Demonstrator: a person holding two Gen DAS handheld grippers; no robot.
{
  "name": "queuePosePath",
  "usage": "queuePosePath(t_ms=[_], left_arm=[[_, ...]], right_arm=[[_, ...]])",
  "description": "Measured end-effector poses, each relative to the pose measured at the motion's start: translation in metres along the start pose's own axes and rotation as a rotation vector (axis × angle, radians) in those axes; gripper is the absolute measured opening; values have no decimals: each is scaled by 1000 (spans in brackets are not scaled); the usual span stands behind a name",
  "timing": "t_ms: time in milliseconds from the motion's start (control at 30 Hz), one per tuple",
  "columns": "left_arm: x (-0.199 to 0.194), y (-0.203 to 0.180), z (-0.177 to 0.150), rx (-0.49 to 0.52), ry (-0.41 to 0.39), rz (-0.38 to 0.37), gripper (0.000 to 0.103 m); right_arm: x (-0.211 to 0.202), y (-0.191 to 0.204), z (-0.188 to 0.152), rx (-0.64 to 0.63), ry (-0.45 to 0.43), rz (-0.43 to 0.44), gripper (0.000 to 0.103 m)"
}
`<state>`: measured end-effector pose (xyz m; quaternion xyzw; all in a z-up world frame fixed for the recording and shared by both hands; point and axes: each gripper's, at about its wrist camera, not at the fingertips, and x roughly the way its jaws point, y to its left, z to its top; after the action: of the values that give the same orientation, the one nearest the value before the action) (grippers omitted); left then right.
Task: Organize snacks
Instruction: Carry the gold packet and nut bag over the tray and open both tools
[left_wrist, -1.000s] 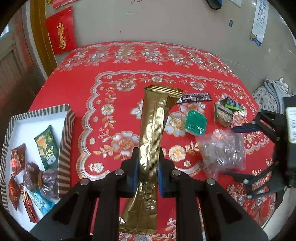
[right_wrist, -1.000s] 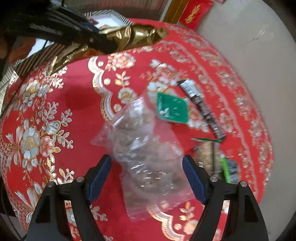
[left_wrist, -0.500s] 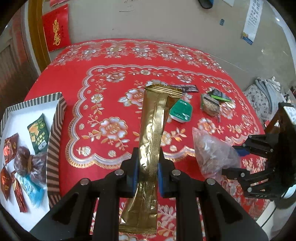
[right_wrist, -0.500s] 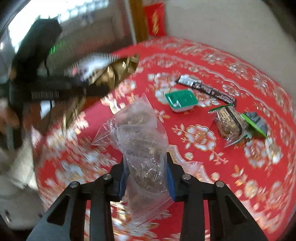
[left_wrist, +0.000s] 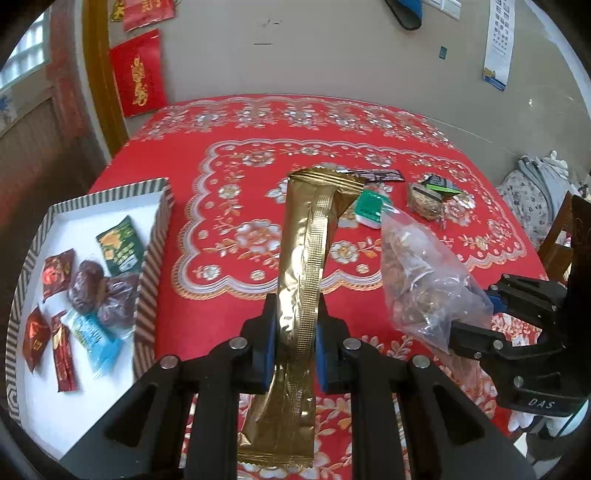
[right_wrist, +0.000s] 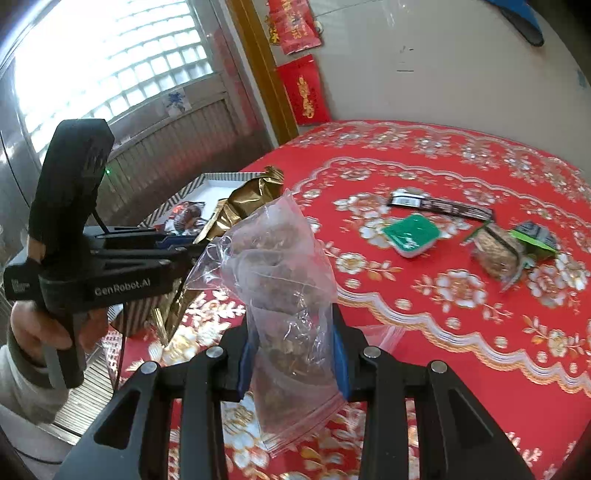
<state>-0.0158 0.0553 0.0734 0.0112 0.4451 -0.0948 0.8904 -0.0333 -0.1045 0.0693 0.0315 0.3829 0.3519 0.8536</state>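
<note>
Left gripper (left_wrist: 294, 347) clamped on one long gold foil packet (left_wrist: 301, 280); right gripper (right_wrist: 293, 363) clamped on one clear plastic bag of brown snacks (right_wrist: 280, 280). Four loose snacks on red floral tablecloth (left_wrist: 221, 295); about seven in striped-rim white tray (left_wrist: 155, 236).

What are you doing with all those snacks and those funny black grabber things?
A person is tidying snacks off a red flowery tablecloth into a striped tray. The left gripper is shut on a long gold packet, and the right gripper is shut on a clear bag of brown snacks, both held up off the table. A green tub and some wrappers are on the cloth; the tray has several snacks in it.
</note>
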Motion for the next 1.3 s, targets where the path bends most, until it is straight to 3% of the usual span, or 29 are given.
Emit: queuePosePath(t_ms=[533,1300], left_arm=[[-33,66,-4,-75,-60,99,19],[-58,165,-27,-220,-82,225,19]], right_arm=[[44,40,39,-49,1,103,35],[96,109,78,-170,49,155,35]])
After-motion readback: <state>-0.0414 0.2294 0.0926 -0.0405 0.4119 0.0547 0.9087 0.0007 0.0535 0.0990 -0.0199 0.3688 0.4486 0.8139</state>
